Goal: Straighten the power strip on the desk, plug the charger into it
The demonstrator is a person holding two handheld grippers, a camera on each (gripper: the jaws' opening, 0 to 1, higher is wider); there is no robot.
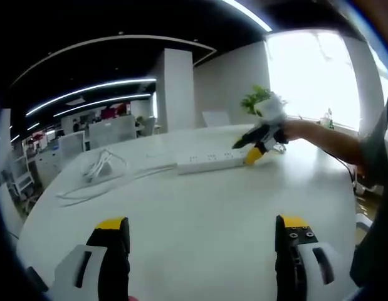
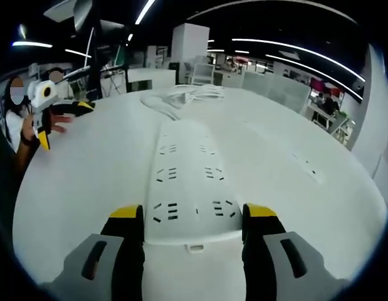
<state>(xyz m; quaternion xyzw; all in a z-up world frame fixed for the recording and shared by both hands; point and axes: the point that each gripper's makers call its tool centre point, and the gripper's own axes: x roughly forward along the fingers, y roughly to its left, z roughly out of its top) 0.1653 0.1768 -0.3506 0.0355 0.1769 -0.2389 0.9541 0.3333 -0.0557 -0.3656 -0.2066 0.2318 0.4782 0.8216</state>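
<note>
My left gripper point(image 1: 203, 241) hovers w/ jaws apart over round white desk point(image 1: 200, 207). Far off, right gripper point(image 1: 259, 147) meets long white plastic power strip point(image 1: 209, 162)'s right end; white charger w/ cable point(image 1: 96, 169) far left.

Power strip point(image 2: 190, 182) near end hidden between right claw point(image 2: 192, 221) jaws; contact unclear. Charger point(image 1: 98, 168) too blurred to identify.

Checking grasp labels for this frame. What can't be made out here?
- Right gripper contact: in the right gripper view its jaws flank the power strip end, touching or not unclear; in the left gripper view it is too small.
- Charger: left gripper view, small and blurred among the white cable; plug not readable.
- Strip's near end face: right gripper view, below the camera's line of sight.
- Left gripper: open, nothing between the jaws.
</note>
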